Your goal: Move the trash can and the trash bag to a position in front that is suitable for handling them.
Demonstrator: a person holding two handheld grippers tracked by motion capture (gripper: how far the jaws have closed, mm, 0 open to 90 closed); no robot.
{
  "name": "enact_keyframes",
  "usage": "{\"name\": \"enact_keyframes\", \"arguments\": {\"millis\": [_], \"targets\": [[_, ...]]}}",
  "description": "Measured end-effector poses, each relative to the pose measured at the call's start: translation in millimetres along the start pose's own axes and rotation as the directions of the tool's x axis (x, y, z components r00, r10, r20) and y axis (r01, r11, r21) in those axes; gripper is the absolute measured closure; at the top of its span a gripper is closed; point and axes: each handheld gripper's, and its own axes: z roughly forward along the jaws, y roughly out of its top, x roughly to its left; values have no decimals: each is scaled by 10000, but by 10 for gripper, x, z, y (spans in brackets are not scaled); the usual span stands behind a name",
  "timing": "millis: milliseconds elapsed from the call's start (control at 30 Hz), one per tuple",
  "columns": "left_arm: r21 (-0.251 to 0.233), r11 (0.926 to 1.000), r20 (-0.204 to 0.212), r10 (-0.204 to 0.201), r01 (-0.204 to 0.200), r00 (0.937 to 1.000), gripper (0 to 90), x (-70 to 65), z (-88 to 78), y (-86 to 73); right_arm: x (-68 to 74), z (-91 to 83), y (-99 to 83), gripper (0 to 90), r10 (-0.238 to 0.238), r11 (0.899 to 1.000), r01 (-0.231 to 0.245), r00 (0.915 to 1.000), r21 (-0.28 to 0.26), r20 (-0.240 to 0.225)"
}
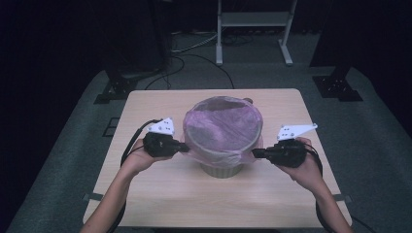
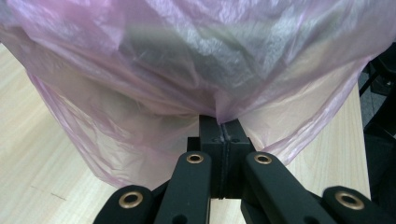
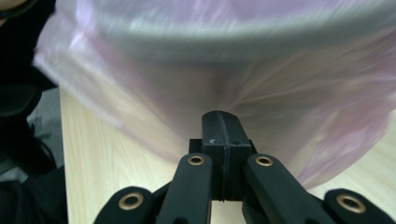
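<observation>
A dark room with grey carpet surrounds a pale wooden worktop [image 1: 160, 194]; in the high view a small bin [image 1: 222, 170] stands at its centre, lined with a thin pink bag [image 1: 223, 127] folded over the rim. The left hand-held gripper [image 1: 186, 146] meets the bag's skirt at nine o'clock, the right hand-held gripper [image 1: 254, 153] at three o'clock. In the left gripper view the jaws are closed, pinching a tuck of the translucent, crinkled film [image 2: 219, 109]. In the right gripper view the jaws are closed against the overhang [image 3: 224, 93]; a pinch looks likely, though blur hides it. The step seems to be gripping the liner's edges; next probably calls for an even lift off the rim.
</observation>
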Motion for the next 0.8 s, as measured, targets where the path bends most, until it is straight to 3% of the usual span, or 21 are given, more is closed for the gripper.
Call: {"name": "enact_keyframes", "arguments": {"millis": [200, 300, 433, 600, 700, 733, 767, 800], "targets": [[93, 9999, 71, -140, 140, 9999, 900, 13, 46, -98, -21, 42, -99, 900, 131, 9996, -129, 9999, 251, -75], [126, 9999, -3, -78, 78, 10000, 900, 23, 19, -90, -61, -38, -95, 897, 304, 9993, -308, 9994, -234, -184], [251, 9997, -203, -40, 46, 9998, 900, 49, -12, -73, -136, -149, -40, 656, 609, 9934, -610, 9981, -968, -33], [209, 9997, -207, -122, 126, 9997, 900, 66, 18, -67, -182, -97, 21, 370, 608, 9837, -628, 9980, -1685, -168], [206, 9998, -122, -29, 32, 9999, 900, 59, 40, -43, -142, -17, 32, 368, 455, 9854, -481, 9988, -1631, -194], [172, 9999, -91, -12, 14, 10000, 899, 53, 44, -30, -112, 9, 32, 398, 316, 9876, -293, 9994, -1540, 120], [135, 9999, -51, 70, -69, 10000, 900, 44, 49, 2, -84, 24, 28, 541, 222, 9886, -172, 9993, -1494, 317], [135, 9999, -51, 70, -69, 10000, 900, 44, 49, 2, -84, 24, 28, 541, 222, 9886, -172, 9993, -1494, 317]]}}
